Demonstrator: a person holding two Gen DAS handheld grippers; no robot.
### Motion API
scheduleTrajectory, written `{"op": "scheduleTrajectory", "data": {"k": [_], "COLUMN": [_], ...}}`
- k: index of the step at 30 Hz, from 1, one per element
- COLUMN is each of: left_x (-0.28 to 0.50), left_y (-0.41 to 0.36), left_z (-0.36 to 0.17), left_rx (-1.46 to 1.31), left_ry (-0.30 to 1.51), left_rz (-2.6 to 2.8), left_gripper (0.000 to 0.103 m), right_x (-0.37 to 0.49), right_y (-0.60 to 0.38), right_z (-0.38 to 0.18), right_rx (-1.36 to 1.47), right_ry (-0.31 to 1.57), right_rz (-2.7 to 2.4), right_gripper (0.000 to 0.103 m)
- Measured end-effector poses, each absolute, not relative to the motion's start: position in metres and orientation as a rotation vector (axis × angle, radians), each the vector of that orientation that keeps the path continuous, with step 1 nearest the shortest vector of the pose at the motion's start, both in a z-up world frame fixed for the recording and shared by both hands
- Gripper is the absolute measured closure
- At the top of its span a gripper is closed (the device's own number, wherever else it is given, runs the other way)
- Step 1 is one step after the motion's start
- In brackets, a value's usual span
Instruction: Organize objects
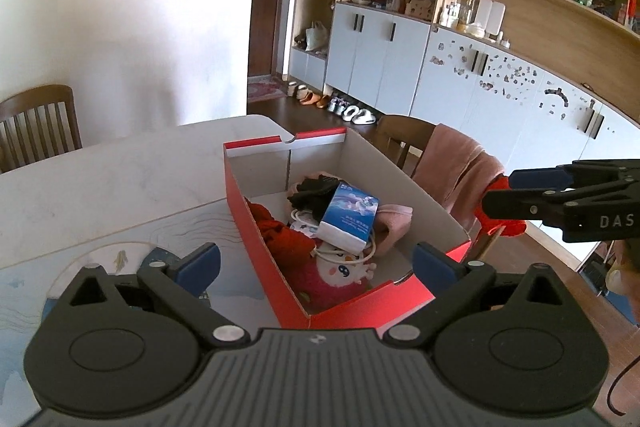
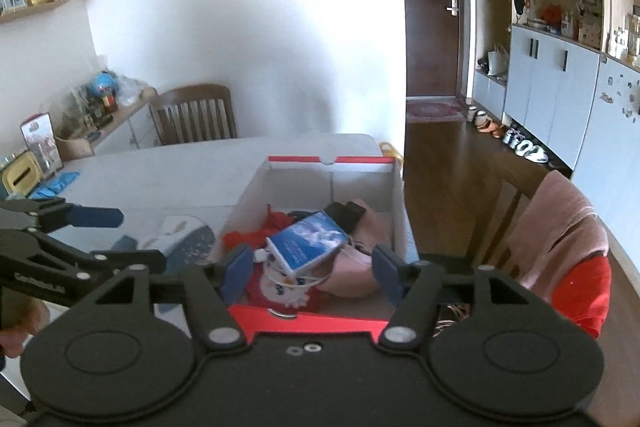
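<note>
An open red cardboard box (image 1: 256, 223) (image 2: 320, 159) stands on the pale table (image 1: 100, 179). Inside lie a blue tissue pack (image 1: 350, 215) (image 2: 310, 241), black gloves (image 1: 314, 191), a pink cloth (image 1: 394, 223) (image 2: 356, 275), a red cloth (image 1: 280, 231), a pink plush toy (image 1: 340, 277) and a white cable. My left gripper (image 1: 316, 263) (image 2: 136, 239) is open over the box's near corner, holding nothing. My right gripper (image 2: 312, 267) (image 1: 500, 191) hangs open above the box's near end. The tissue pack shows between its fingers, and the pads do not press on it.
A painted blue placemat (image 1: 120, 267) lies left of the box. A wooden chair (image 1: 404, 139) draped with a pink towel (image 1: 456, 171) (image 2: 556, 227) stands right of the table, and another chair (image 2: 194, 115) stands at its far side. Cabinets and shoes (image 1: 352, 111) line the right wall.
</note>
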State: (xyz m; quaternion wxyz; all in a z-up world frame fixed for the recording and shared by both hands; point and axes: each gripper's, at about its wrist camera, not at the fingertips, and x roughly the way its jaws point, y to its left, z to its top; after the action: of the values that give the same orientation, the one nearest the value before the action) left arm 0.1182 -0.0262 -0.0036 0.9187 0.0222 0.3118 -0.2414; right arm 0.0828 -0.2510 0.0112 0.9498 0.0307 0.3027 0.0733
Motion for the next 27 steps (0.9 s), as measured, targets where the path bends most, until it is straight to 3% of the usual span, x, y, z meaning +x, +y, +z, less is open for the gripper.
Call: {"op": "scheduleTrajectory", "data": {"k": [9,27], "left_x": [0.108,0.104], "left_y": [-0.025,-0.023], "left_z": [-0.006,-0.014], "left_rx": [0.056,0.042], "left_ry": [0.609,0.616], "left_rz": [-0.501,-0.512], "left_gripper": [0.000,0.000], "right_x": [0.071,0.064], "right_y": [-0.248,-0.241], "right_z": [0.011,0.001], "right_rx": [0.098,0.098], "right_ry": [0.581,0.607], "right_rz": [0.152,0.152], "right_gripper": [0.027,0.027]}}
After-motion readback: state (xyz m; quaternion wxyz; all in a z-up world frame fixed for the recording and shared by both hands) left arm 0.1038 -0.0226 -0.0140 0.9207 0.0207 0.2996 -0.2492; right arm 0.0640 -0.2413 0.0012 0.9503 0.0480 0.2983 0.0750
